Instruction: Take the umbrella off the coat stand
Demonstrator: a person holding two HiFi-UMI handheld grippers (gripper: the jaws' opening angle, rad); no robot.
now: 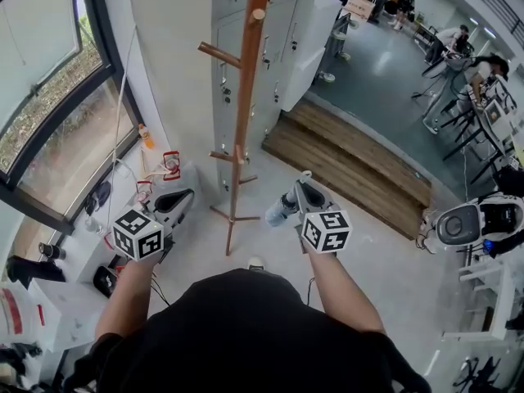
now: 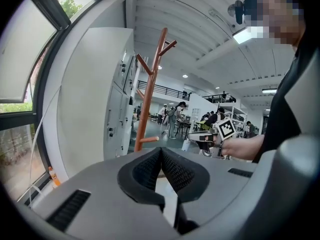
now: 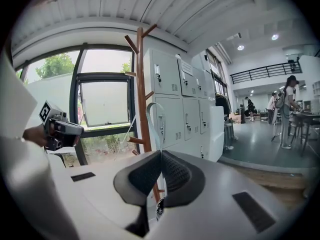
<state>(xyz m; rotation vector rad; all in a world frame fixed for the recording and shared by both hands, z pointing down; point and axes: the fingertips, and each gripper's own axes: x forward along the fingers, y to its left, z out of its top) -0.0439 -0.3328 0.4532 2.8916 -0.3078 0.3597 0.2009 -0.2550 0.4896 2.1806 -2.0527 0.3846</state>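
Your right gripper [image 3: 160, 153] jaws clamp the strap of the pale folded umbrella [image 1: 281, 210], clear of the brown wooden coat stand [image 1: 243, 113]. Left gripper [image 2: 161, 151] jaws closed, empty. Next, you likely carry it away.

Head camera sat on the person [image 1: 246, 326], looking steeply down. In its view the tall reddish-brown wooden coat stand [image 1: 243, 97] rose ahead, between the grey plastic left gripper [image 1: 188, 195] and the matching right gripper [image 1: 303, 180]. Left gripper camera rode close behind its own jaws, faced about level at the stand [image 2: 148, 94], and caught the right gripper [image 2: 194, 138] at mid-right. Right gripper camera sat likewise, with the left gripper [image 3: 79, 130] at its left edge. All three shared the stand [image 3: 141, 84] and the pale grey metal lockers [image 1: 223, 51] behind it.
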